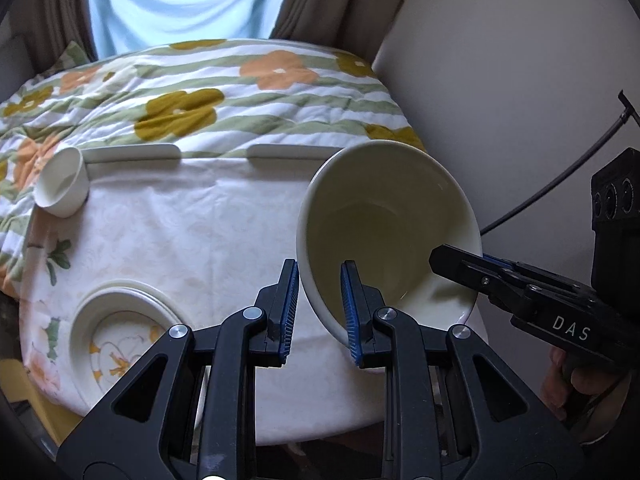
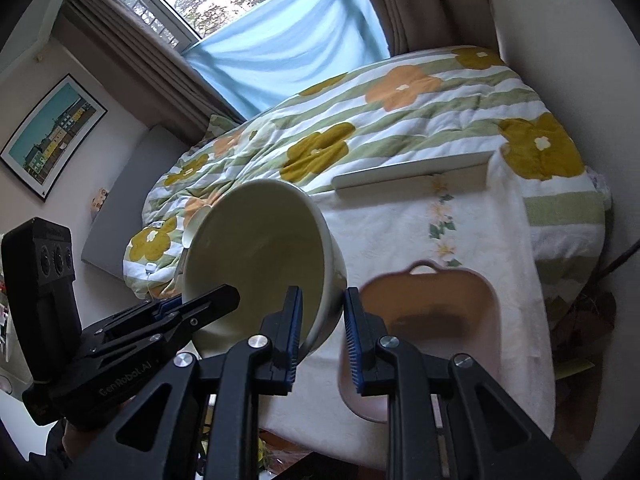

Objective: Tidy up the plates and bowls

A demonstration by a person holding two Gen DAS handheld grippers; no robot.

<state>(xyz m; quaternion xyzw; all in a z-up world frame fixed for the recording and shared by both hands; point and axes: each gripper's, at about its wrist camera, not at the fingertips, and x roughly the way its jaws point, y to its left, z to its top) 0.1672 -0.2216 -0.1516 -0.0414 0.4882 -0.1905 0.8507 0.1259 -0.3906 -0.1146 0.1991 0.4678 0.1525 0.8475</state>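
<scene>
Left wrist view shows the bowl [image 1: 384, 236] carried in the air above the table [image 1: 200, 240], tipped on its side with its mouth toward the camera, and pinched at two spots on its rim. The left gripper [image 1: 320, 312] has one pad inside the wall and one outside, jaws nearly closed on the thin rim at the bowl's lower left; the right gripper [image 1: 460, 264] reaches in from the right and clamps the opposite edge the same way. From the right wrist, that right gripper [image 2: 322, 336] bites the near rim while the left gripper [image 2: 212, 300] holds the far left side. Both grips are narrow pinches on smooth glazed ceramic, so the main risk, as I judge it, is slip: if the two hands drift apart or twist against each other, one pad could slide off the rim and leave the whole weight hanging from the other, which would likely let the bowl swing and drop. Below it sit a plate stack [image 1: 120, 332] at the table's near left, a small cup [image 1: 62, 188] lying tipped at the far left, and a brown basin [image 2: 432, 320] on the right; a fall could chip any of these. The tablecloth [image 2: 400, 240] hangs loose, so a hard set-down near the edge could drag it.
</scene>
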